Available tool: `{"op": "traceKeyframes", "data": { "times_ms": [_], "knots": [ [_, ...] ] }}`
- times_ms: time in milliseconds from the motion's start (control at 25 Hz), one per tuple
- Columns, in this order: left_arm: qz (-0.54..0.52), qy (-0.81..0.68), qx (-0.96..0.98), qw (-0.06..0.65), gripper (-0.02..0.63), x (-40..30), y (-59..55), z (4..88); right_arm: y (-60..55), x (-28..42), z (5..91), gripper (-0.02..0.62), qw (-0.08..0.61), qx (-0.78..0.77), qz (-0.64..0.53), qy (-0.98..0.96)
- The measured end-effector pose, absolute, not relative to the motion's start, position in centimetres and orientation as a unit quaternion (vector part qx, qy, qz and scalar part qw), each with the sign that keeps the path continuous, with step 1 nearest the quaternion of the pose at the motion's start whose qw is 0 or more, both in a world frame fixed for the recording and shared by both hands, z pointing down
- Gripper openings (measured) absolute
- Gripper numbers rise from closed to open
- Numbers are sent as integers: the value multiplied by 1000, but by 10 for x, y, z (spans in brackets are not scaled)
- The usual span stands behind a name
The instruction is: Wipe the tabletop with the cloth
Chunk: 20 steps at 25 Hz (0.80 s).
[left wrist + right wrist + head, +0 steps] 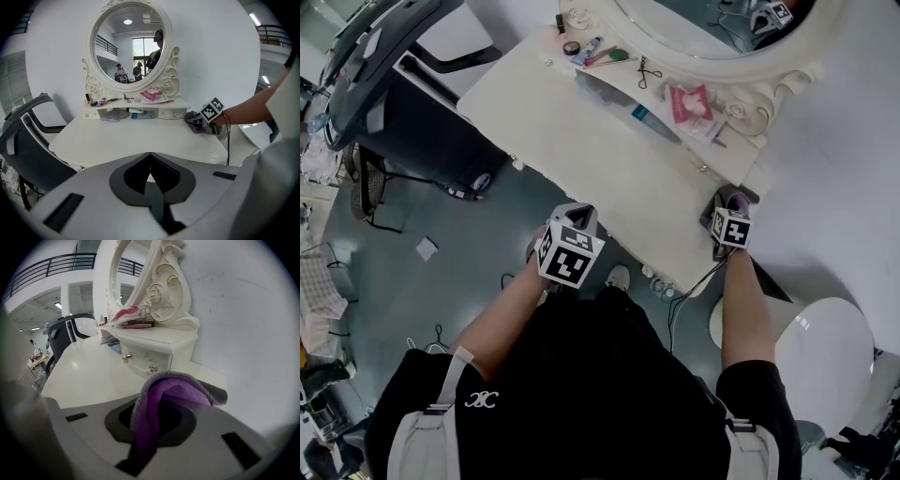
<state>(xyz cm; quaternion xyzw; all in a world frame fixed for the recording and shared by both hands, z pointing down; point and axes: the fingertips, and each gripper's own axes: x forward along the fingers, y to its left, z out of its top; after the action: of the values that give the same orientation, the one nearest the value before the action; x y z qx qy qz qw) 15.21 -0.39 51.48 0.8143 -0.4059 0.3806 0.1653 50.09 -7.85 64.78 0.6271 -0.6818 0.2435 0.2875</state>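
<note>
The left tool (150, 185), closed on nothing, hangs off the front edge of the white dressing counter (609, 159). The right tool (154, 427) pinches a purple microfibre cloth with grey backing (171, 392), down at the counter's right end beside the wall. To wipe well, press the cloth flat and sweep leftward in overlapping passes. It is probably best to stop short of the small drawer shelf (159, 341) and the cosmetics (595, 52) beneath the ornate oval mirror (131, 47).

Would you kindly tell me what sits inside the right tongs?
A purple cloth with a grey edge, pinched in the right tongs. It covers their tips, and whether it touches the tabletop below is hidden.
</note>
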Motion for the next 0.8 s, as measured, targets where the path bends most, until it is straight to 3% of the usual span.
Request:
{"op": "traceKeyframes", "data": {
  "times_ms": [800],
  "knots": [
    [364, -310, 868, 136, 4, 121, 9, 510, 18, 375, 648, 41, 283, 642, 248, -668]
  ]
}}
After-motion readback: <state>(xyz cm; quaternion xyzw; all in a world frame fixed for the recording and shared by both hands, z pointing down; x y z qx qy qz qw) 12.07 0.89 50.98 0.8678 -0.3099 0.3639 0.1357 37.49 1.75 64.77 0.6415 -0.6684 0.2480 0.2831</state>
